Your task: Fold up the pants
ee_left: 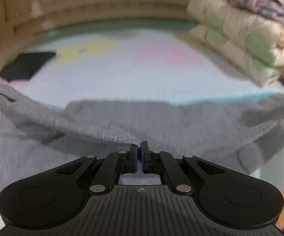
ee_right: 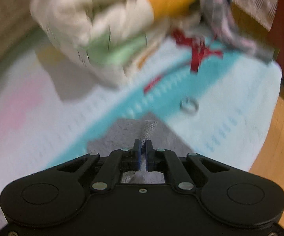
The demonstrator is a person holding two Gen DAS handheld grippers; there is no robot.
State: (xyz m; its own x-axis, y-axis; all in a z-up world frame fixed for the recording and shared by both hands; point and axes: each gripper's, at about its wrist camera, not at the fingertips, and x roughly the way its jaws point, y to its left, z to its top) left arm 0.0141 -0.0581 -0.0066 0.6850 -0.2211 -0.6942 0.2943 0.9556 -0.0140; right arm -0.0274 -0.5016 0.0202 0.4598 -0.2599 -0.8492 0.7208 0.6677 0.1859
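Grey pants (ee_left: 161,122) hang stretched across the lower half of the left wrist view, above a pastel bed sheet (ee_left: 122,74). My left gripper (ee_left: 139,147) is shut on a ribbed hem of the pants, which rises from the jaws toward the upper left. In the right wrist view my right gripper (ee_right: 143,147) is shut on another edge of the grey pants (ee_right: 126,135), held above the sheet. Both views are blurred by motion.
A folded cream and green quilt (ee_left: 240,45) with grey clothing on top lies at the right of the bed; it also shows in the right wrist view (ee_right: 102,35). A black flat object (ee_left: 28,64) lies at the left. A red strap (ee_right: 197,53) and a small ring (ee_right: 189,106) lie on the sheet. A wooden floor (ee_right: 275,149) is at the right.
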